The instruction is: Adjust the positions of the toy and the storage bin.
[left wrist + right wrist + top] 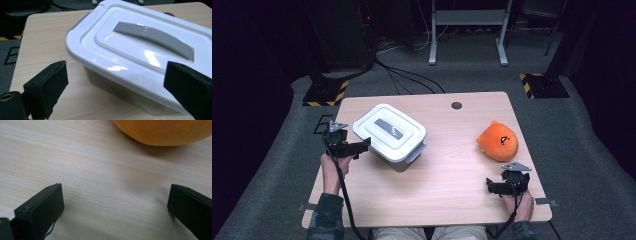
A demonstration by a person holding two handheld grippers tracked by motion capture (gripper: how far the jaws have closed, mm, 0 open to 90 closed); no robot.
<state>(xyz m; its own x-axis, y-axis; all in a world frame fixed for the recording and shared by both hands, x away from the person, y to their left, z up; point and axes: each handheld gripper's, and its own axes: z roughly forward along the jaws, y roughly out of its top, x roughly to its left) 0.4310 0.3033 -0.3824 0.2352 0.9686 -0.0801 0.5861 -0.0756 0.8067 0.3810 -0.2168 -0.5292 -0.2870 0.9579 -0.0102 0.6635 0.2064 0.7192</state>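
Looking down from the high view: white lidded box (pixel 390 132) on the left half of the table (pixel 447 190), left gripper (pixel 362 146) just beside its near-left corner; orange plush toy (pixel 497 141) at the right, right gripper (pixel 490 186) near it, on the near side. In the left gripper view: jaws wide apart, framing the box's (pixel 140 57) corner, grey handle (pixel 156 38) on the lid. In the right gripper view: jaws spread over bare table (pixel 105 177), plush toy (pixel 162 131) at the far edge.
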